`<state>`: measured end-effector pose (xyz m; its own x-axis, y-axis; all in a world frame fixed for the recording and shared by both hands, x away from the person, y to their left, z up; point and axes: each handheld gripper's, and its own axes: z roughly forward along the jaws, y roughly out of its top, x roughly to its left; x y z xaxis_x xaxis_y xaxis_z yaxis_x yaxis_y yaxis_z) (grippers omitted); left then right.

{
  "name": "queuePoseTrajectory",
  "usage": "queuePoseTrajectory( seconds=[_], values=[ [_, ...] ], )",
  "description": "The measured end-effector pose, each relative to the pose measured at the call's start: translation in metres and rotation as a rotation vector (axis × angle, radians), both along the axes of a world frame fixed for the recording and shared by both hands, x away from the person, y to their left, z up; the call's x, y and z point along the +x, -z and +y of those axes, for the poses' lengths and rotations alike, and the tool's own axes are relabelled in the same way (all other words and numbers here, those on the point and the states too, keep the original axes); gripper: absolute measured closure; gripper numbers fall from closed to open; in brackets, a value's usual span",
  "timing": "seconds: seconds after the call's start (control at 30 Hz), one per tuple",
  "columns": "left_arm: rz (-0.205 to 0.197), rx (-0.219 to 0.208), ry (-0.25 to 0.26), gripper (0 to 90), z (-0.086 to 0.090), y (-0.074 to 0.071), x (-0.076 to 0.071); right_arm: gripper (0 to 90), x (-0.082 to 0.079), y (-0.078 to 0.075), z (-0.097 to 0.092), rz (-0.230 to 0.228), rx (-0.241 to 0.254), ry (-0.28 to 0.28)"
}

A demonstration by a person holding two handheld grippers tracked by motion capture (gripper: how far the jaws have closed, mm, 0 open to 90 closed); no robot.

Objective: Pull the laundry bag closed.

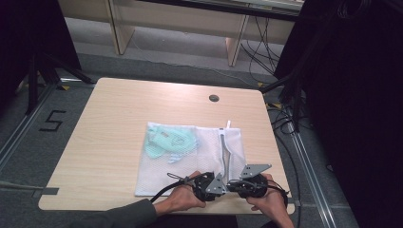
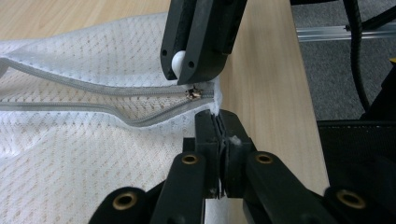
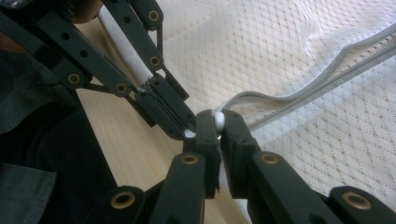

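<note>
A white mesh laundry bag (image 1: 190, 161) with a grey zipper (image 1: 225, 154) is laid flat on the light wooden desk (image 1: 109, 128), toward its near right part, and pale green fabric items (image 1: 168, 141) are seen through the mesh at its far left end. The zipper is partly undone, its two grey tapes spread apart along the bag. At the near edge of the bag the two tools are brought tip to tip. The left tool (image 2: 218, 126) is clamped on the white hem of the bag just beside the end of the zipper, its jaws pressed together on the fabric. The right tool (image 3: 218, 122) is closed on a small white round pull (image 3: 218, 121), which is pinched between its jaws; in the left gripper view the same tool is seen directly above the brass-coloured zipper slider (image 2: 194, 94), which sits at the closed end of the zipper. Both tools are held by the person's hands at the near desk edge, with black cables trailing from them.
</note>
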<state>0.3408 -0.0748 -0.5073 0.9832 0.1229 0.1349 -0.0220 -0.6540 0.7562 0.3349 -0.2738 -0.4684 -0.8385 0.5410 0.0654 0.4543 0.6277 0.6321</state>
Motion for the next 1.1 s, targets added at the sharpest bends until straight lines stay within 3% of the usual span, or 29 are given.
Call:
queuePoseTrajectory(
  seconds=[0.03,0.13,0.17,0.2,0.23,0.27,0.3,0.33,0.37,0.4,0.47,0.5,0.53,0.57,0.77,0.87,0.93,0.97,1.0,1.03,1.07,1.1],
  values=[
    [-0.016,0.000,0.005,87.8,0.000,-0.001,0.000,86.5,0.000,0.000,0.000,-0.001,-0.001,0.000],
    [-0.010,0.004,0.012,88.0,0.000,-0.001,0.000,86.5,0.000,0.003,0.001,0.003,0.021,0.010],
    [-0.007,0.006,0.011,88.1,0.000,0.000,0.000,86.5,0.002,0.002,0.000,0.023,-0.007,-0.003],
    [0.021,0.004,0.003,88.1,0.000,0.000,0.000,86.5,0.004,0.005,0.000,0.014,0.013,-0.002],
    [0.044,-0.004,0.005,88.2,0.001,0.000,0.001,86.5,0.004,0.003,0.000,0.035,-0.007,-0.007],
    [0.078,-0.020,-0.001,88.2,0.000,0.000,-0.001,86.5,0.006,0.005,0.000,0.025,-0.017,-0.012],
    [0.089,-0.024,0.003,88.3,0.000,0.000,-0.002,86.5,0.005,0.008,0.001,0.014,0.011,0.008],
    [0.071,-0.022,0.010,88.3,-0.001,0.000,-0.002,86.5,0.006,0.008,0.001,0.032,0.005,0.007],
    [0.072,-0.023,0.008,88.2,-0.001,0.000,-0.002,86.5,0.007,0.008,0.000,0.018,-0.006,-0.005],
    [0.091,-0.027,0.003,88.2,-0.001,0.001,-0.003,86.5,0.007,0.008,0.000,0.036,0.001,0.010],
    [0.105,-0.025,0.002,88.2,0.000,0.001,-0.002,86.5,0.009,0.009,-0.001,0.016,-0.007,-0.004],
    [0.102,-0.026,0.005,88.2,0.001,0.001,-0.001,86.5,0.009,0.007,-0.001,0.038,-0.021,-0.005],
    [0.120,-0.034,-0.007,88.2,0.001,0.001,-0.002,86.5,0.007,0.009,0.001,0.043,0.005,0.006],
    [0.118,-0.034,-0.008,88.2,0.002,0.001,-0.002,86.5,0.009,0.007,0.000,0.043,-0.017,-0.016],
    [0.121,-0.029,0.008,88.2,0.003,0.001,-0.002,86.5,0.014,0.010,0.002,0.035,-0.017,-0.006],
    [0.133,-0.036,-0.003,88.1,0.004,0.001,-0.002,86.5,0.016,0.008,0.002,0.061,-0.036,-0.003],
    [0.137,-0.035,-0.006,88.1,0.005,0.001,-0.002,86.5,0.018,0.011,0.004,0.041,-0.010,0.005],
    [0.138,-0.034,-0.003,88.1,0.005,0.001,-0.003,86.5,0.019,0.009,0.002,0.056,-0.042,-0.007],
    [0.144,-0.035,0.000,88.1,0.005,0.001,-0.004,86.5,0.019,0.011,0.004,0.049,-0.020,0.005],
    [0.143,-0.032,0.004,88.1,0.005,0.001,-0.004,86.5,0.019,0.010,0.003,0.060,-0.027,0.004],
    [0.145,-0.031,0.003,88.1,0.006,0.002,-0.004,86.4,0.022,0.010,0.003,0.032,-0.028,-0.005],
    [0.147,-0.030,0.002,88.1,0.006,0.002,-0.004,86.5,0.022,0.009,0.002,0.036,-0.043,-0.006]
  ],
)
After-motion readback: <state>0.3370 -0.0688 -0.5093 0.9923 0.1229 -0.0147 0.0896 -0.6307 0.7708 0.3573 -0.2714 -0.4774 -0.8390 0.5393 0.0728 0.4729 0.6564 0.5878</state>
